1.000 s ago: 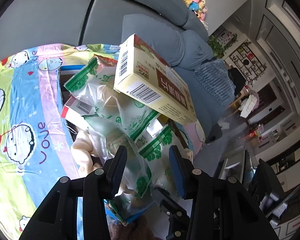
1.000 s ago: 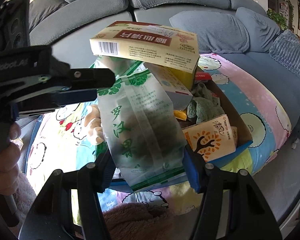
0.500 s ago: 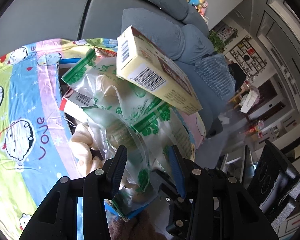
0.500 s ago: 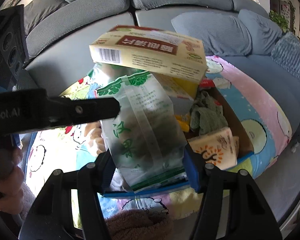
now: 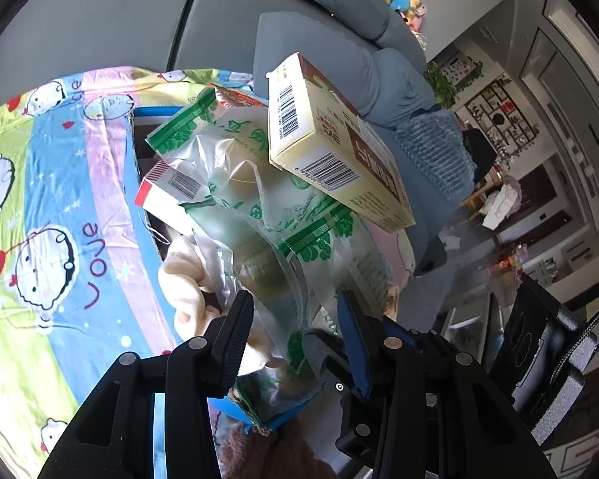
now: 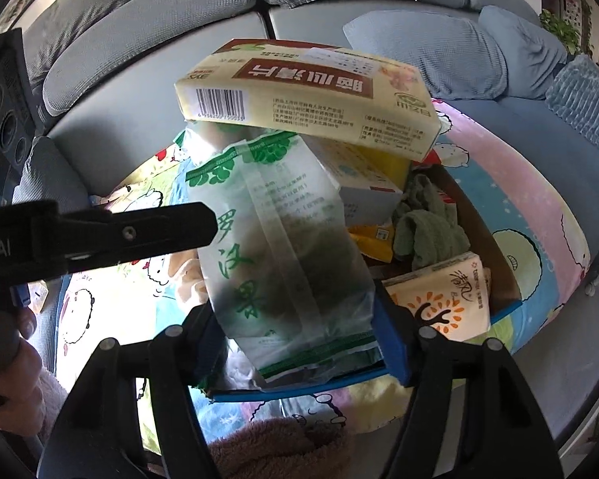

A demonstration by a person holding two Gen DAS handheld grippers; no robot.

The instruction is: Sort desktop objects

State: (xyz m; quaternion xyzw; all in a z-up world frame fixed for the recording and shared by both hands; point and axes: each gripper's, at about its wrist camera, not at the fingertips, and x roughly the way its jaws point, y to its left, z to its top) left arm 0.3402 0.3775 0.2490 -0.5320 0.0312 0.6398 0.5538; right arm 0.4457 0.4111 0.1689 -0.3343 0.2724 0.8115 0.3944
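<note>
A clear bag of dried fruit with green print (image 6: pixel 283 263) stands tilted over the open carton (image 6: pixel 503 307). My right gripper (image 6: pixel 295 331) has the bag's lower end between its fingers; its jaws are opening while the bag's edges still lie against both pads. My left gripper (image 5: pixel 295 307) is shut on the same bag (image 5: pixel 267 263) from the side, and one of its fingers (image 6: pixel 139 231) reaches the bag's left edge in the right wrist view. A long yellow medicine box (image 6: pixel 307 95) (image 5: pixel 339 151) rests slanted on the bag's top.
The carton holds a tissue pack (image 6: pixel 447 303), a green cloth (image 6: pixel 427 231), a white box (image 6: pixel 359 187), a red-and-white box (image 5: pixel 167 195) and a cream cloth (image 5: pixel 187 279). It sits on a cartoon-print sheet (image 5: pixel 60 219) before a grey sofa (image 6: pixel 159 88). A hand (image 6: pixel 4 359) grips the left handle.
In the right wrist view the left gripper's finger has sunk along the bag's left edge. The right fingers stand slightly wider. The yellow box has tipped a little on the bag.
</note>
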